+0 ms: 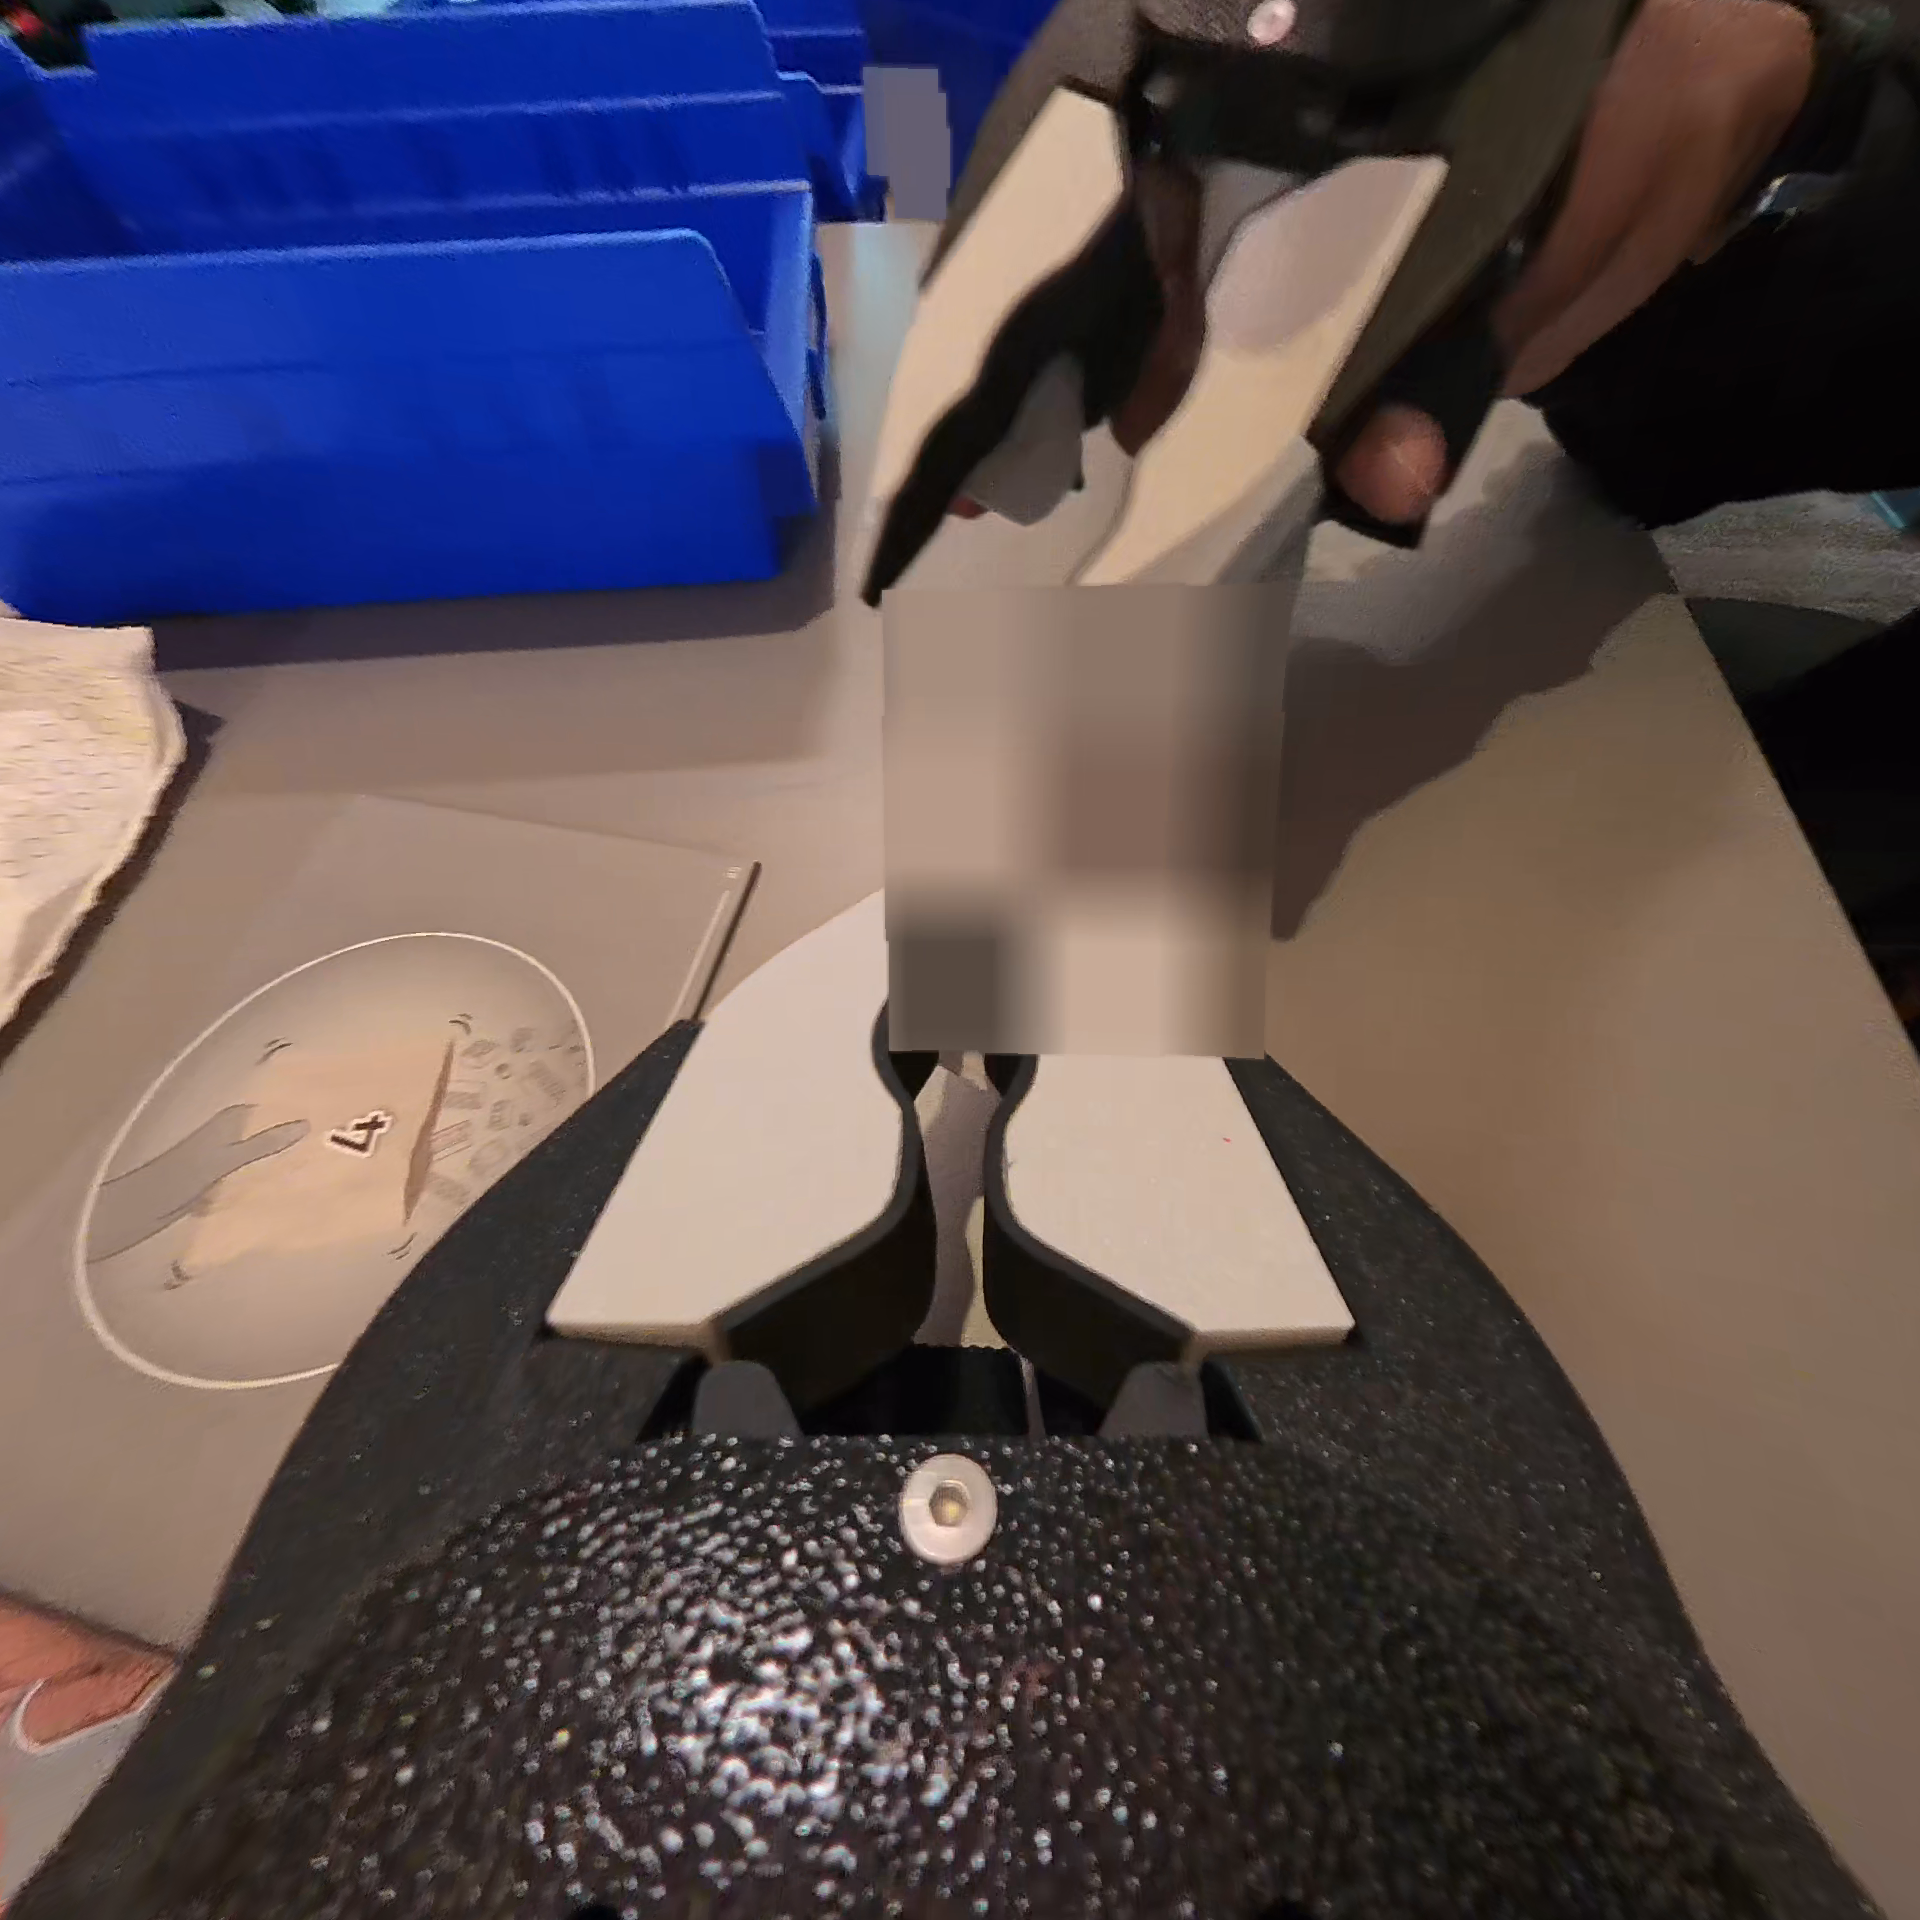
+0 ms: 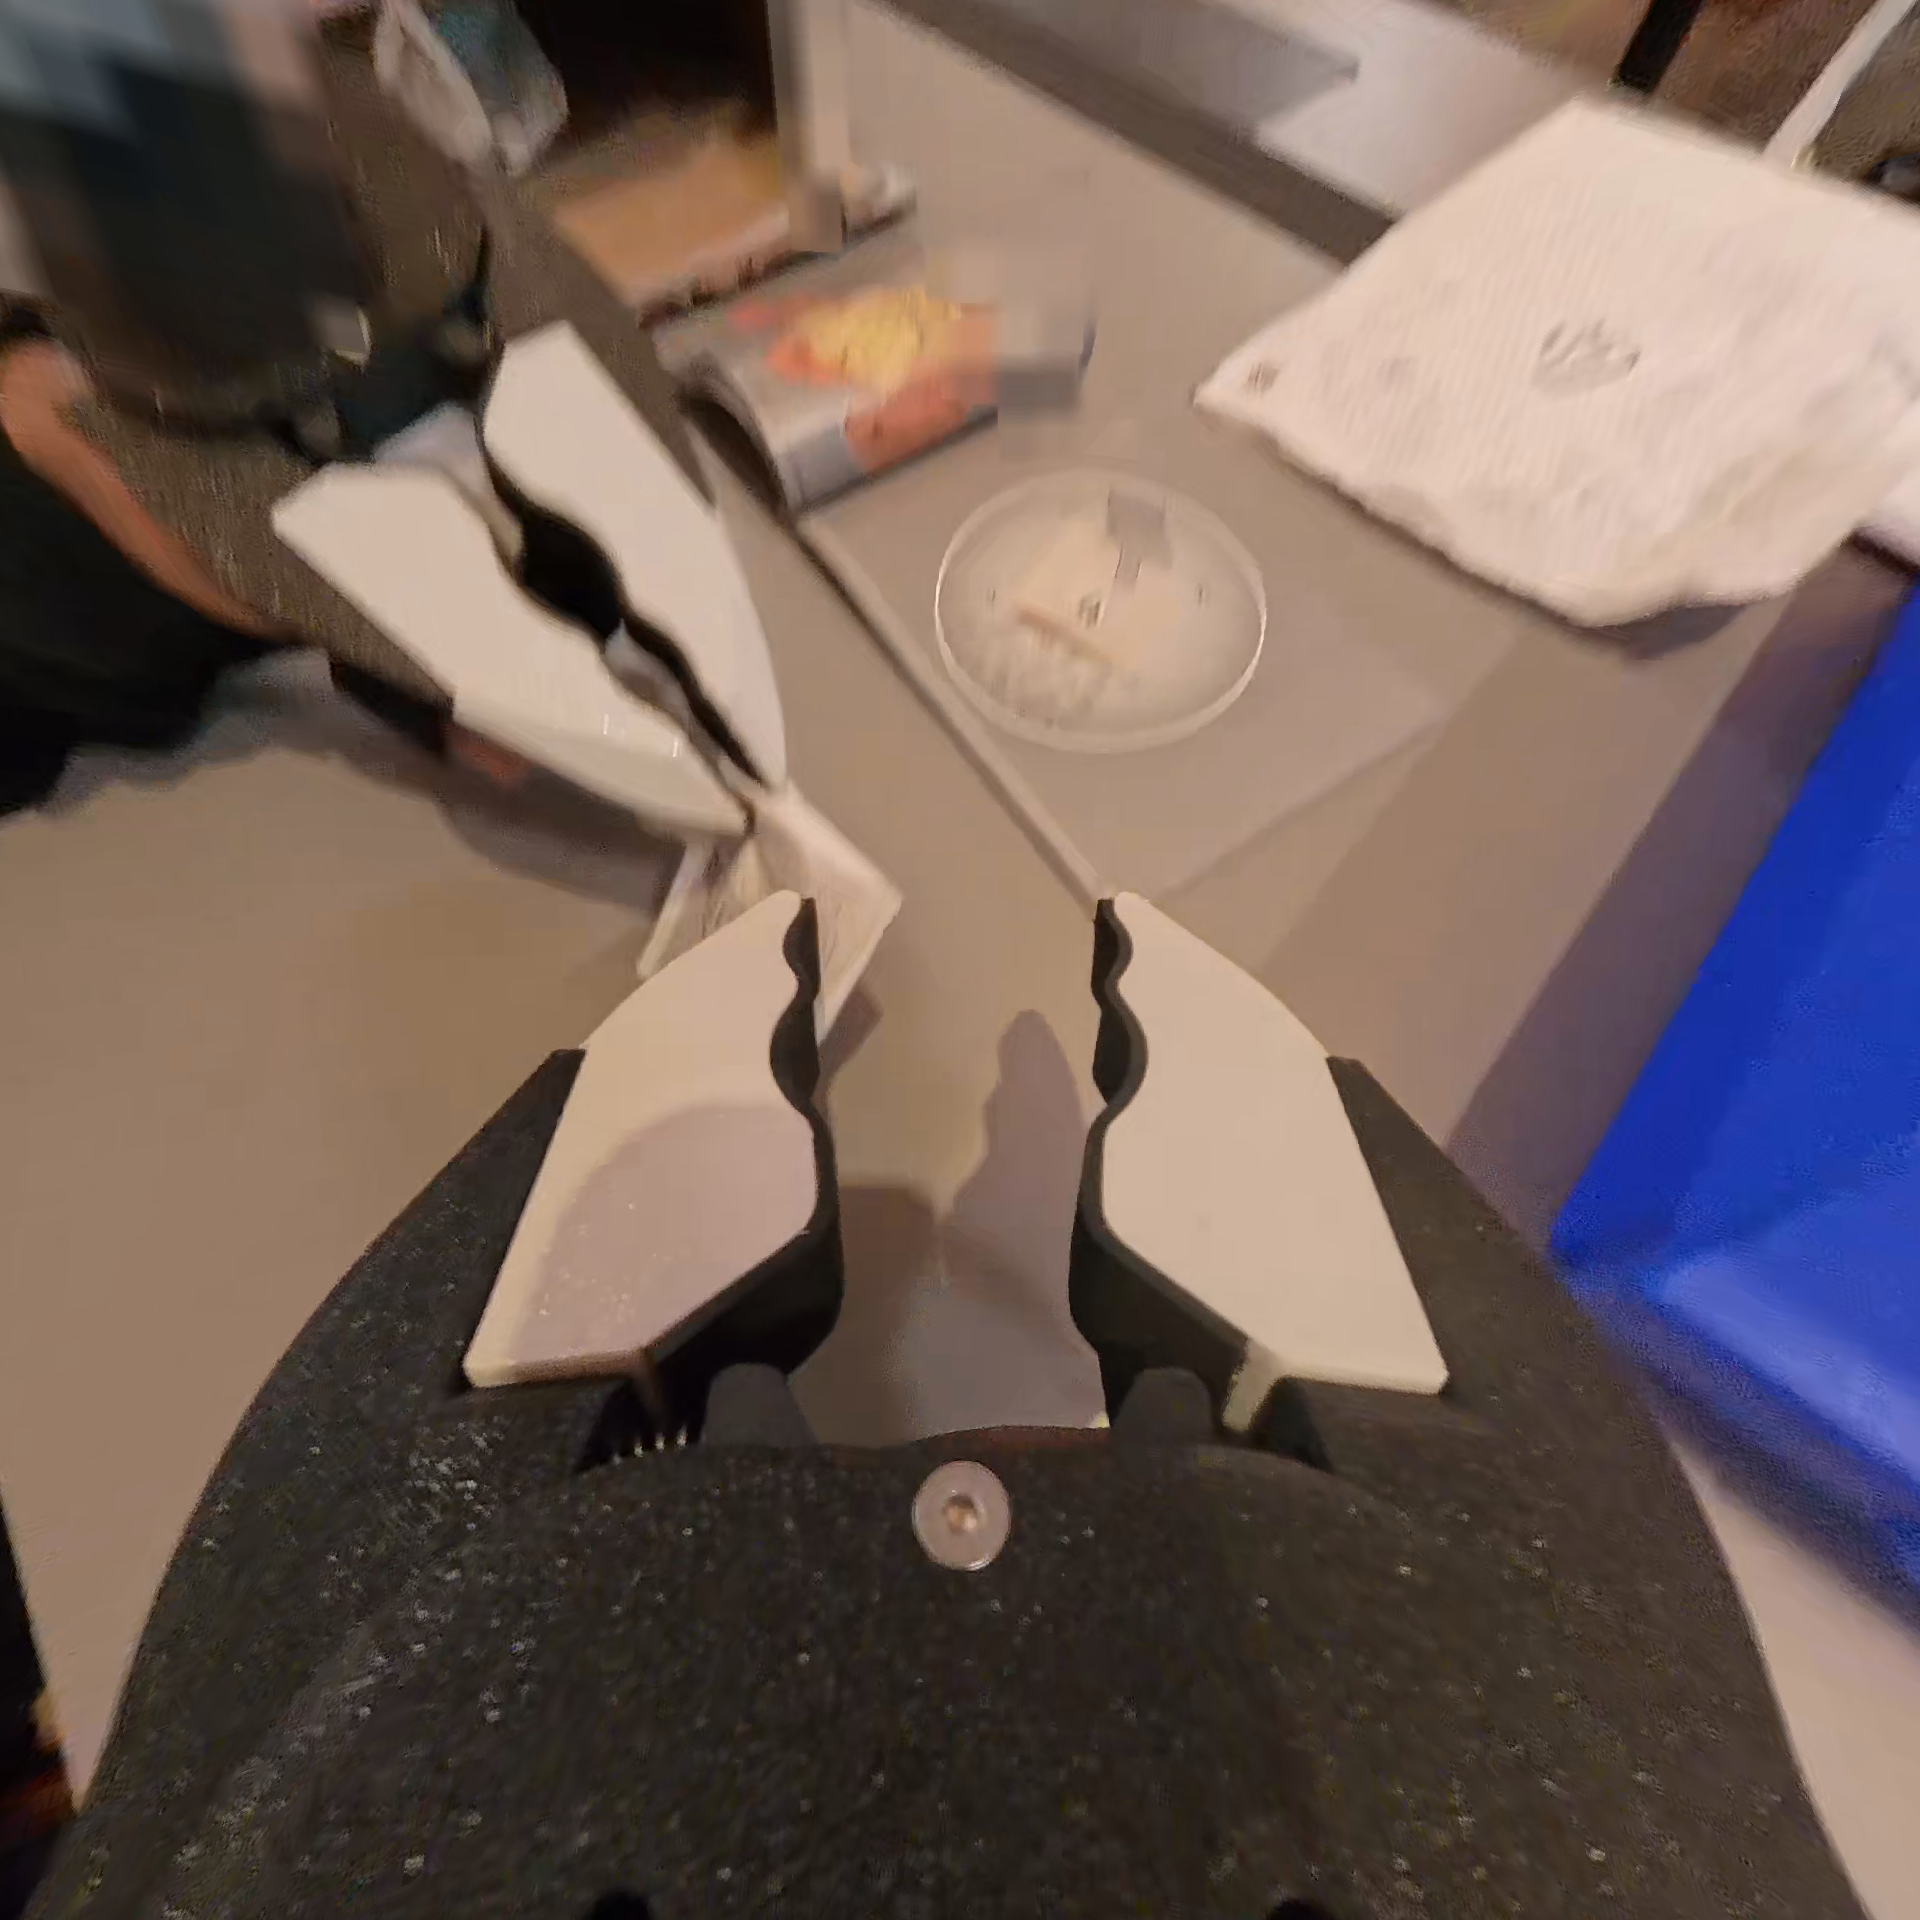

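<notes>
1. The left gripper [image 2: 750, 805] has its two fingers pressed together on the top corner of a small white paper packet [image 2: 821, 883]. In the left wrist view a blurred patch covers the tips, so the pinch shows best from the right wrist view.
2. The packet hangs down from the left gripper's tips, over the grey counter [image 2: 260, 987]. Its long axis seems to run from those tips downward and toward the right gripper, though the picture is blurred here.
3. The right gripper [image 2: 951, 920] has its fingers spread apart, and nothing is between them. The packet lies just ahead of its left finger [image 2: 727, 997] and partly behind it; I cannot tell if they touch. The right gripper is the free one nearest to the packet.
4. Ahead of the right gripper and slightly to its right, a round clear dish [image 2: 1101, 608] stands on the counter, on a thin transparent sheet [image 2: 1299, 790]. Inside the dish are small pale things, too blurred to name.
5. Farther ahead to the right lies a white folded cloth [image 2: 1558, 364]. A blue bin [image 2: 1766, 1091] stands close on the right side of the right gripper.
6. From the left gripper, more blue bins [image 1: 395, 395] stand ahead to its left, and the dish [image 1: 343, 1153] is low on its left.
</notes>
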`<state>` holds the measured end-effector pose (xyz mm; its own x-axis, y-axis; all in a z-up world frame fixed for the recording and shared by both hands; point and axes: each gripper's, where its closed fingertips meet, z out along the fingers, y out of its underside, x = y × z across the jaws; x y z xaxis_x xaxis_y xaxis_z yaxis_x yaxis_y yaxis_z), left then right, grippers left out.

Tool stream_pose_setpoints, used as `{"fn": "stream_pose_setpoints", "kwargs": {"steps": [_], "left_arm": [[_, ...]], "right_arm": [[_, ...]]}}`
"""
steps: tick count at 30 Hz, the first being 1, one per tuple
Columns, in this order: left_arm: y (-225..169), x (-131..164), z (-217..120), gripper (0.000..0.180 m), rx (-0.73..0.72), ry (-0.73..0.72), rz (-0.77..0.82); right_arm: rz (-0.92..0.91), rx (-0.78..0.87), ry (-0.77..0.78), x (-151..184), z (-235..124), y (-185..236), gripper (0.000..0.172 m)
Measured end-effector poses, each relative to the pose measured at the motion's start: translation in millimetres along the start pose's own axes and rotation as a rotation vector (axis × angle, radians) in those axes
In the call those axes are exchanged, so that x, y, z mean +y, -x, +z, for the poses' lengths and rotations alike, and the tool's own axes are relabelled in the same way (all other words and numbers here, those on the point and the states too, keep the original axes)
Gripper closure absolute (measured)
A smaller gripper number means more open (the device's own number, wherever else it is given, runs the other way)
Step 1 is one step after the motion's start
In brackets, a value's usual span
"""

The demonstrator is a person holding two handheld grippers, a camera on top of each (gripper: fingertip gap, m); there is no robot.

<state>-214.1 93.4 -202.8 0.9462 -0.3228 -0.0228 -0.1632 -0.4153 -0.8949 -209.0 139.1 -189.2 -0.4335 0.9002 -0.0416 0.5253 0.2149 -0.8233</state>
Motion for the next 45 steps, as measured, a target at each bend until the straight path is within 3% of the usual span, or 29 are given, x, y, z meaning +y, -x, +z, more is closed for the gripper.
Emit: {"fn": "stream_pose_setpoints", "kwargs": {"steps": [5,11,17,27,32,36,41,45], "left_arm": [[7.7,1.3,-2.4,0.177,-0.071,-0.014,0.009],[13.9,0.4,-3.6,0.177,-0.11,-0.022,0.013],[15.8,1.2,-2.4,0.177,-0.118,-0.051,-0.012],[28.0,-5.6,-11.4,0.177,-0.176,-0.128,-0.06],[29.5,-2.6,-10.8,0.177,-0.184,-0.114,-0.067],[27.1,-4.5,-11.9,0.176,-0.153,-0.124,-0.074],[29.2,-15.6,-22.1,0.144,-0.167,-0.147,-0.047],[17.6,-19.8,-14.6,0.133,-0.159,-0.134,-0.008]], "right_arm": [[-0.009,-0.107,-0.184,-39.0,22.8,-3.7,0.125],[0.004,-0.169,-0.263,-17.6,24.3,0.7,0.134],[0.03,-0.173,-0.258,-14.2,22.4,-9.3,0.133],[0.077,-0.322,-0.135,4.0,32.4,1.3,0.134],[0.02,-0.317,-0.107,8.5,32.3,4.8,0.167],[0.002,-0.315,-0.093,9.5,30.9,4.6,0.168],[-0.097,-0.257,-0.088,6.9,26.2,0.4,0.169],[-0.307,-0.128,-0.092,1.2,22.0,1.5,0.169]]}}
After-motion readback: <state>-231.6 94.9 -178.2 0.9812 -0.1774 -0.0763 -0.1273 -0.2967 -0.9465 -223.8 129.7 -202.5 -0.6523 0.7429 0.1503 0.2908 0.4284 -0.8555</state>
